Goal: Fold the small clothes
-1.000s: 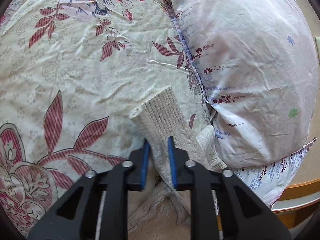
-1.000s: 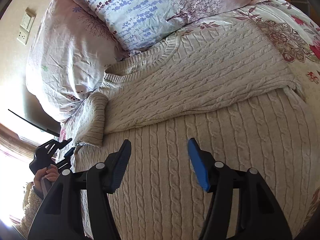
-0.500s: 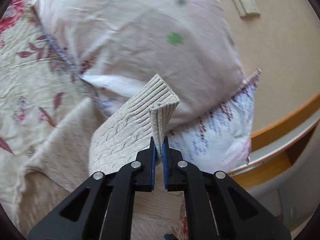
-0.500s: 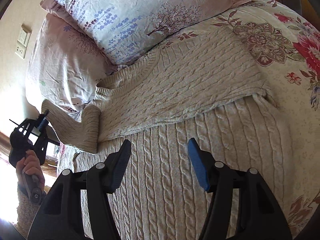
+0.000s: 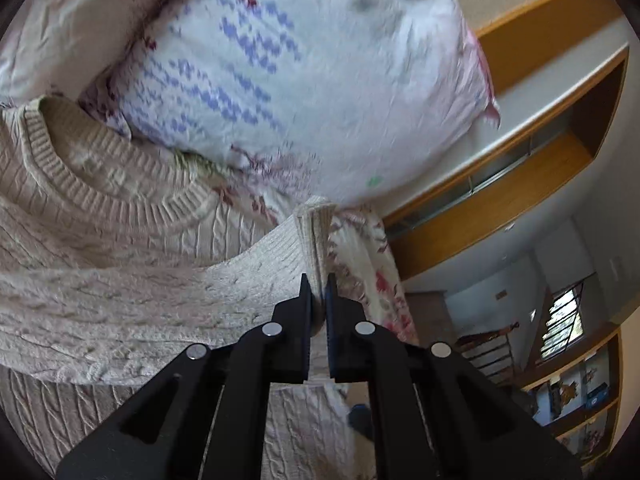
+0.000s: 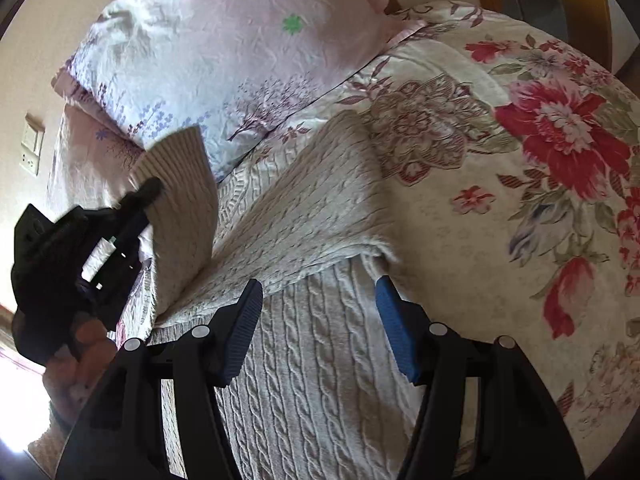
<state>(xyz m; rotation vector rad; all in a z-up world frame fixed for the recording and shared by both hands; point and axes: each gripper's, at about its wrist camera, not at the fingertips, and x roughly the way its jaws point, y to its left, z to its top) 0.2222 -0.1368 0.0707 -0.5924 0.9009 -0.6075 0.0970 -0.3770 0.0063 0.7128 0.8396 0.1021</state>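
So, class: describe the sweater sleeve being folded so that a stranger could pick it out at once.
Start at the bed with the floral bedspread and find the cream cable-knit sweater below the pillows. The sleeve rises at its edge, its ribbed cuff pinched in the shut jaws of the left gripper: the only part lifted off the bed.

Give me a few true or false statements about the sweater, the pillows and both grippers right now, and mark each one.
1. The left gripper is shut on the ribbed sleeve cuff of the cream cable-knit sweater. True.
2. The right gripper holds the sweater's hem. False: it is open, holding nothing.
3. The sweater lies on a floral bedspread. True.
4. The white pillow with purple flower print lies on top of the sweater. False: it lies beyond the collar.
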